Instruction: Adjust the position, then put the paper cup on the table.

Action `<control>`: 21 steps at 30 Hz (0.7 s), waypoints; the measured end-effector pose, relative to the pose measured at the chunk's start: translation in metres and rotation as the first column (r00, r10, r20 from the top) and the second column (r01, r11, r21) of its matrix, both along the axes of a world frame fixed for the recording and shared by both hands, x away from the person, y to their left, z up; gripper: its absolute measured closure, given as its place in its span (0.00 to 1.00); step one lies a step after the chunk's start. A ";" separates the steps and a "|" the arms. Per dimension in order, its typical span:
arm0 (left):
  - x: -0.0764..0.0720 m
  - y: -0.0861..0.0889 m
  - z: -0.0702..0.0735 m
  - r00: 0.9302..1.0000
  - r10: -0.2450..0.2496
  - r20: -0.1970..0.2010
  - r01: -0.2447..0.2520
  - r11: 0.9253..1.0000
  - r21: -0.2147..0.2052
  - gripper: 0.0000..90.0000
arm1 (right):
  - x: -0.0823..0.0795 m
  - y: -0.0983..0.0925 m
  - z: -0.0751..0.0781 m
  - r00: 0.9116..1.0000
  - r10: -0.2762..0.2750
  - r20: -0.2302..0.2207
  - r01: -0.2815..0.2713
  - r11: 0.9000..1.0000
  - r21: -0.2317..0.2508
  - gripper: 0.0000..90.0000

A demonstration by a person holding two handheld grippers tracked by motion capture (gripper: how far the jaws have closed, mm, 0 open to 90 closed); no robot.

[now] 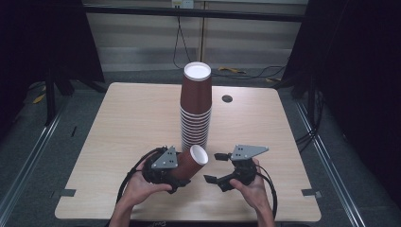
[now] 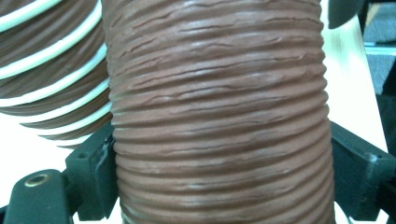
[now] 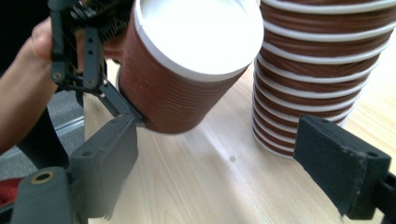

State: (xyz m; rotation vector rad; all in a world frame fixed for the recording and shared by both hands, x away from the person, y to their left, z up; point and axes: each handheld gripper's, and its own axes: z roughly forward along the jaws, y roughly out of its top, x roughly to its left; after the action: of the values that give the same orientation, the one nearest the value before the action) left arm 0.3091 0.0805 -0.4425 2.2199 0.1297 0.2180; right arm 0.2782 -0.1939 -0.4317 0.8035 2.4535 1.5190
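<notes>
**One cup in my left grip, the stack close by**

From the high view, my left hand-held gripper point(image 1: 182, 176) is clamped on a single brown paper cup point(image 1: 191, 163), which lies tilted, its white end aimed up and away from me. The cup sits just in front of the stack of cups point(image 1: 195, 109), near its foot, close enough that I cannot tell whether they touch. My right hand-held gripper point(image 1: 213, 167) waits on the far side of the stack's foot from my left hand, jaws apart and holding nothing, above the worktop point(image 1: 123, 123).

In the left gripper view, the ribbed wall of the cup point(image 2: 219, 116) sits between my two black jaws, both pressing its sides. The stack point(image 2: 51, 70) is just beside it.

In the right gripper view, I look between my own spread jaws at the cup's white end point(image 3: 198, 32) and my left hand-held gripper point(image 3: 126, 109) pinching its side, with the stack point(image 3: 322, 70) just beside.

The risks, as I judge them: the stack is tall and narrow, so a swing of the tilted cup could knock it over. Squeezing harder could crush the thin paper wall. If my right jaws close off-centre on the cup, it could twist out of my left grip.
</notes>
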 end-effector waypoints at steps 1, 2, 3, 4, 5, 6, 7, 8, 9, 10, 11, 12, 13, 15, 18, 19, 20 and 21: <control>0.000 -0.001 0.000 1.000 -0.006 0.000 0.006 1.000 0.021 0.14 | 0.000 0.000 0.000 1.000 0.007 -0.004 -0.007 1.000 -0.007 0.15; -0.001 -0.001 0.000 1.000 -0.010 0.002 0.010 0.999 0.040 0.14 | 0.000 0.001 0.000 1.000 0.017 -0.008 -0.017 1.000 -0.013 0.16; -0.001 -0.002 0.000 1.000 -0.017 0.003 0.016 0.999 0.052 0.14 | 0.000 0.001 -0.001 1.000 0.019 -0.010 -0.019 1.000 -0.021 0.16; -0.001 -0.002 0.001 1.000 -0.025 -0.001 0.025 0.998 0.059 0.14 | 0.000 0.002 -0.001 1.000 0.028 -0.014 -0.028 0.999 -0.029 0.16; -0.001 -0.003 0.001 0.999 -0.034 0.000 0.034 0.997 0.073 0.14 | -0.001 0.002 -0.001 0.999 0.030 -0.019 -0.031 0.998 -0.047 0.16; -0.001 -0.004 0.001 0.999 -0.045 0.004 0.044 0.995 0.085 0.14 | -0.001 0.003 -0.002 0.999 0.031 -0.021 -0.032 0.998 -0.059 0.16; -0.001 -0.005 0.001 0.999 -0.046 -0.003 0.046 0.995 0.090 0.14 | 0.000 0.004 -0.002 0.999 0.037 -0.025 -0.039 0.997 -0.069 0.16; 0.000 -0.006 0.001 0.998 -0.057 -0.007 0.057 0.993 0.101 0.14 | 0.000 0.005 -0.002 0.999 0.042 -0.033 -0.045 0.996 -0.082 0.16; 0.000 -0.006 0.002 0.997 -0.071 -0.001 0.071 0.989 0.127 0.14 | 0.000 0.005 -0.002 0.999 0.041 -0.033 -0.044 0.995 -0.095 0.16; 0.001 -0.007 0.002 0.998 -0.069 0.000 0.068 0.988 0.135 0.14 | 0.001 0.006 -0.002 0.998 0.052 -0.039 -0.056 0.993 -0.101 0.17; 0.001 -0.007 0.002 0.998 -0.063 0.002 0.062 0.988 0.144 0.14 | 0.002 0.007 -0.002 0.997 0.062 -0.038 -0.065 0.992 -0.106 0.18; 0.001 -0.007 0.002 0.998 -0.061 0.010 0.059 0.987 0.149 0.14 | 0.002 0.008 -0.001 0.997 0.061 -0.037 -0.065 0.991 -0.115 0.19; 0.002 -0.008 0.003 0.997 -0.073 0.013 0.070 0.985 0.160 0.14 | 0.003 0.009 -0.002 0.997 0.062 -0.034 -0.066 0.989 -0.131 0.18; 0.003 -0.008 0.004 0.997 -0.076 0.022 0.071 0.981 0.179 0.14 | 0.003 0.010 -0.002 0.997 0.071 -0.041 -0.076 0.987 -0.144 0.18; 0.005 -0.011 0.003 0.997 -0.058 0.046 0.046 0.976 0.214 0.14 | 0.003 0.012 -0.001 0.996 0.075 -0.047 -0.082 0.981 -0.177 0.20; 0.005 -0.012 0.003 0.997 -0.064 0.045 0.053 0.973 0.225 0.14 | 0.003 0.012 -0.001 0.995 0.083 -0.048 -0.090 0.979 -0.182 0.21; 0.005 -0.012 0.003 0.997 -0.068 0.044 0.056 0.971 0.234 0.14 | 0.002 0.013 -0.001 0.995 0.089 -0.047 -0.097 0.979 -0.181 0.21; 0.005 -0.013 0.003 0.997 -0.072 0.042 0.060 0.970 0.237 0.14 | 0.002 0.013 -0.001 0.995 0.093 -0.046 -0.100 0.978 -0.181 0.21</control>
State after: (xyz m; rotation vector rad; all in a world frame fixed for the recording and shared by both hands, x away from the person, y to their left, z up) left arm 0.3140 0.0675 -0.4394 2.4483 0.0021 0.2642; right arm 0.2803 -0.1806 -0.4325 0.6952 2.6470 1.2925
